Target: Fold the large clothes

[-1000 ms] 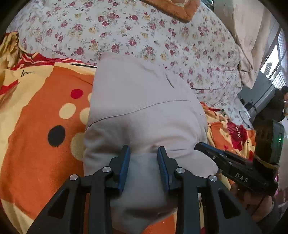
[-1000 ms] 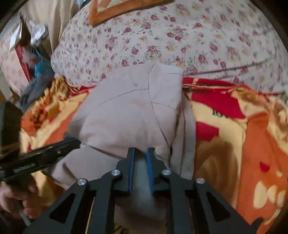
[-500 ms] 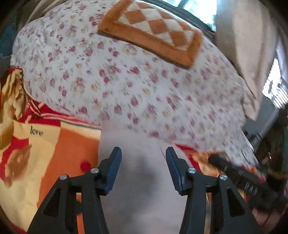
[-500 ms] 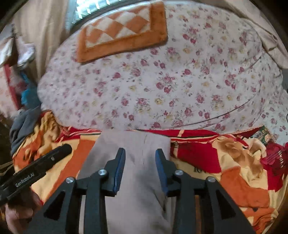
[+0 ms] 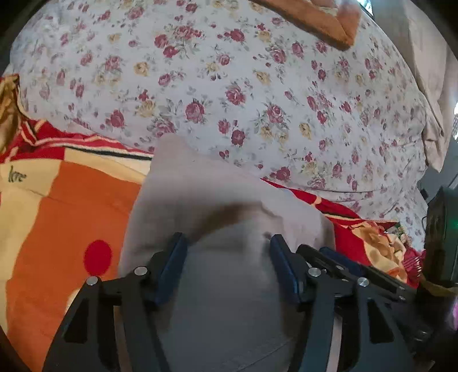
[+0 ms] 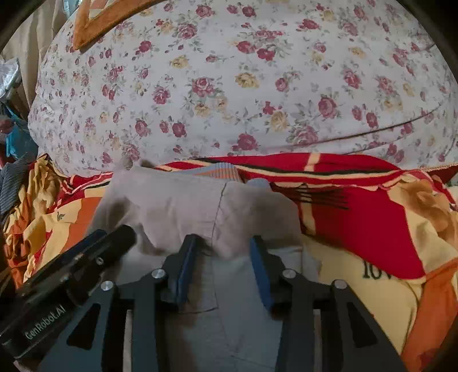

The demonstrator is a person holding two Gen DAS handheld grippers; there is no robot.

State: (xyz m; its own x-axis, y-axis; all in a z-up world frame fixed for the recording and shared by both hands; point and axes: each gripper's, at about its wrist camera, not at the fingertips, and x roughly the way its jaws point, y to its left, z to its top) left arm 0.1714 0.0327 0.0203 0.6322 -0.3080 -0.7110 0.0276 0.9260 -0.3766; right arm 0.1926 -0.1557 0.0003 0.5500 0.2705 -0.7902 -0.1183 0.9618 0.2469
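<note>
The left gripper (image 5: 227,251) has its blue-padded fingers (image 5: 171,266) spread well apart and still opening; the grey garment (image 5: 217,200) lies below and between them, and the pads do not press on it. The right gripper (image 6: 223,257) is opening too, its fingers (image 6: 259,263) a moderate way apart, with a raised fold of the same garment (image 6: 177,206) between them but not pinched. In the right wrist view the other gripper comes in from the lower left, just beside the garment's near edge; in the left wrist view the right gripper's tip shows just to the right of the left one.

The garment lies folded into a thick, roughly oblong bundle with a seam running down its top layer. It rests on a blanket (image 6: 357,229) patterned in orange, red and cream that covers the bed. Its far end touches a big flowered quilt (image 5: 243,94) heaped behind it. An orange mat (image 5: 323,23) sits on top of the quilt.
</note>
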